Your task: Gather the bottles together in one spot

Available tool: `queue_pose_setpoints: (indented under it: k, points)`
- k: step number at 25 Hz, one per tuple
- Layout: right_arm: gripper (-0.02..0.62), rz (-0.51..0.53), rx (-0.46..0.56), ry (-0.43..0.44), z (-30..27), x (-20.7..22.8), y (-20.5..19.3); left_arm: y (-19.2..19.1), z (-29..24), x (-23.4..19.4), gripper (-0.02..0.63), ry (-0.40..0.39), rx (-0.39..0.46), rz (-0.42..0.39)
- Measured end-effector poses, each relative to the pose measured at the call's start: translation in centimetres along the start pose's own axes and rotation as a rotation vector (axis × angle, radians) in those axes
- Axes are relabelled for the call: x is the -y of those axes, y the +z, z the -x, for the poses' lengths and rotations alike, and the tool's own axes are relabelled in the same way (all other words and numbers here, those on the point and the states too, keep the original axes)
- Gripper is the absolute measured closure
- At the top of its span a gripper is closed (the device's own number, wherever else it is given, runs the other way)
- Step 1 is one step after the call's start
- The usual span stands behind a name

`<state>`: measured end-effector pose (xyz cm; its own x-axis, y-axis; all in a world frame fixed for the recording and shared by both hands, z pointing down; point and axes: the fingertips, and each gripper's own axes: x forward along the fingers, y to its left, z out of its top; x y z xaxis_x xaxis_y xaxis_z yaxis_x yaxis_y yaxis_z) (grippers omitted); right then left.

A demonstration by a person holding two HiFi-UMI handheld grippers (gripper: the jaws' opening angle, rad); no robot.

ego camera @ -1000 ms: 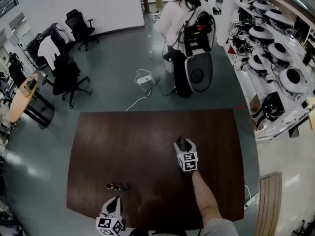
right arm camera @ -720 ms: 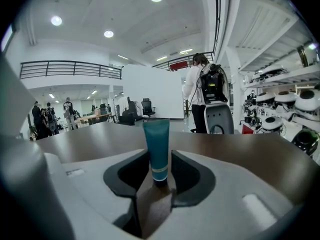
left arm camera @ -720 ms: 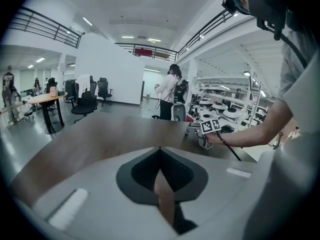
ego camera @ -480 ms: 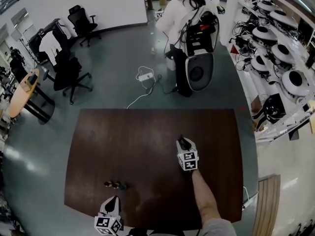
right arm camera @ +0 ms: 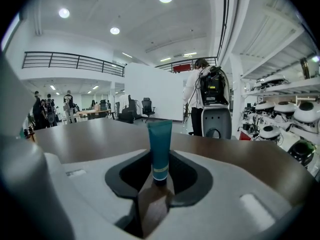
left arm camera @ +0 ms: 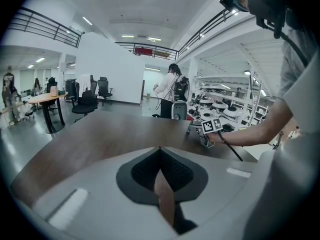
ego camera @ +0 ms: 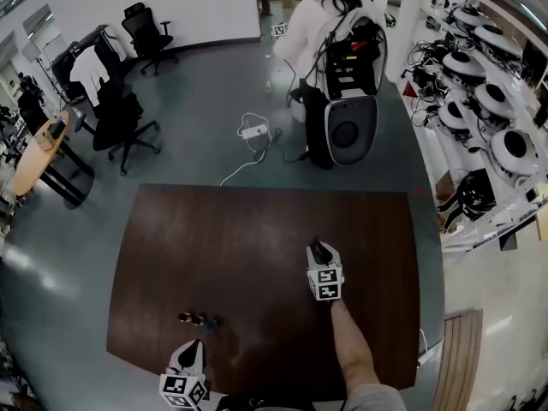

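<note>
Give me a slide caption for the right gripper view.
Right gripper clamps the capped end of an upright teal tube on the dark wooden table.

Right arm (ego camera: pixel 353 354) is stretched out over the middle of the table (ego camera: pixel 248 229), with the right gripper (ego camera: pixel 318 248) pinching a tube (right arm camera: pixel 160 144) upright in its jaws. The left gripper (ego camera: pixel 197 349) hangs at the near edge, jaws pressed together, pointing forward.
</note>
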<state>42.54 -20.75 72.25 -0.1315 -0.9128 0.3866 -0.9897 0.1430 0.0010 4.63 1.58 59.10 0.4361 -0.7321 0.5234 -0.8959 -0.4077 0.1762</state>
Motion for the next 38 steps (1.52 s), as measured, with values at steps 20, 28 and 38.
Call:
queue_pose_setpoints:
  k: [20,28,38]
  points:
    - [0.488,0.026,0.143,0.141,10.4,-9.5,4.1,0.7,0.5,0.7,0.604,-0.097,0.035,-0.02]
    - [0.488,0.063,0.175,0.242,14.4,-17.1,4.9,0.1,1.9,-1.6,0.604,-0.107,0.046,-0.012]
    - [0.488,0.109,0.149,0.354,15.1,-24.1,3.6,-2.0,3.7,-4.3,0.604,-0.091,0.041,0.017]
